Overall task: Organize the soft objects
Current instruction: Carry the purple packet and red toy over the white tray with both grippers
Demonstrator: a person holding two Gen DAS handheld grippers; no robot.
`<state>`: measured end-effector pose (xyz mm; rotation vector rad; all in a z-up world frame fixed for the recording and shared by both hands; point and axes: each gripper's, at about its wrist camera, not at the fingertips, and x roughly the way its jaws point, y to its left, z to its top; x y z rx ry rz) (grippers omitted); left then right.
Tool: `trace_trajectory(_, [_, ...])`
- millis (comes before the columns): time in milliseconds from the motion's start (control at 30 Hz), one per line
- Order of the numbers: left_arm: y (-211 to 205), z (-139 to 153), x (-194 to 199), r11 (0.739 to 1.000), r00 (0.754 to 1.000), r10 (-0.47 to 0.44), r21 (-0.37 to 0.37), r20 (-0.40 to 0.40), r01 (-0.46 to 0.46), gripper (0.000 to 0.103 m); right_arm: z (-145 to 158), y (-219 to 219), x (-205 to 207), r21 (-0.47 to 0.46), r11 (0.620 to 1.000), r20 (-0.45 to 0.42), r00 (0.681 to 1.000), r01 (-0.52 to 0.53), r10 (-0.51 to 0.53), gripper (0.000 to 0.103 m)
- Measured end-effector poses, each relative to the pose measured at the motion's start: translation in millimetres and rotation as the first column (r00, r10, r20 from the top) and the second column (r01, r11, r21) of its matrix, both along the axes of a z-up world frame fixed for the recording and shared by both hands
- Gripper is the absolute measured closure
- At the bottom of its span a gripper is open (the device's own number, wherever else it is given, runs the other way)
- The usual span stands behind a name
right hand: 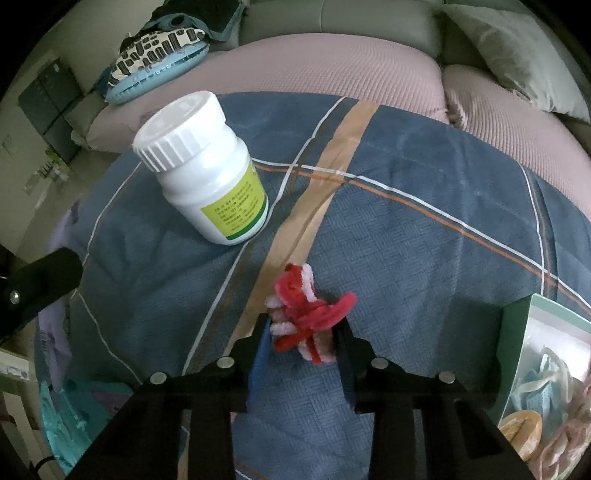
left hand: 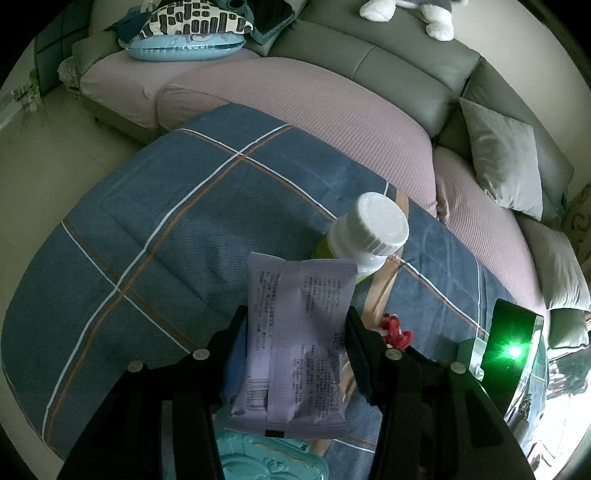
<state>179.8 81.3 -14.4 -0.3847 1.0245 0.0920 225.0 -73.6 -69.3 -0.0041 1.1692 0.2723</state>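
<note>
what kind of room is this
Most likely a home living room: a grey sofa with a cushion, a plush toy on its back, and a table under a checked blue cloth.

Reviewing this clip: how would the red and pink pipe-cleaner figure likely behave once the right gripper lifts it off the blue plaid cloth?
The pipe-cleaner figure looks fuzzy and thin-limbed, so it is probably very light and unlikely to slip between the right gripper fingers. Its twisted loops may bend or squash under pressure. Its irregular shape makes rolling unlikely.
</note>
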Motion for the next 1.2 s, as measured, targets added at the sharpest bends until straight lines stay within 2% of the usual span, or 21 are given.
trace_trajectory(267, [-4,3,-1,1.000,1.000,-0.005,0.008,0.006,0.005,0.052,13,-10,-9,0.036,0.999,0.032,0.999,0.009,-0.010,0.071])
trace_trajectory(600, [-19,17,-8,0.999,0.999,-0.038,0.030,0.035,0.037,0.052,67,-45,-50,0.078,0.993,0.145,0.985,0.085,-0.096,0.071])
trace_trajectory(867, [-48,34,-15,0.992,0.989,-0.122,0.046,0.080,0.119,0.052,111,-84,-92,0.072,0.980,0.253,0.947,0.185,-0.198,0.071])
trace_trajectory(1200, [-95,49,-22,0.971,0.967,-0.229,0.099,0.112,0.218,0.052,141,-146,-139,0.096,0.939,0.314,0.885,0.330,-0.343,0.071])
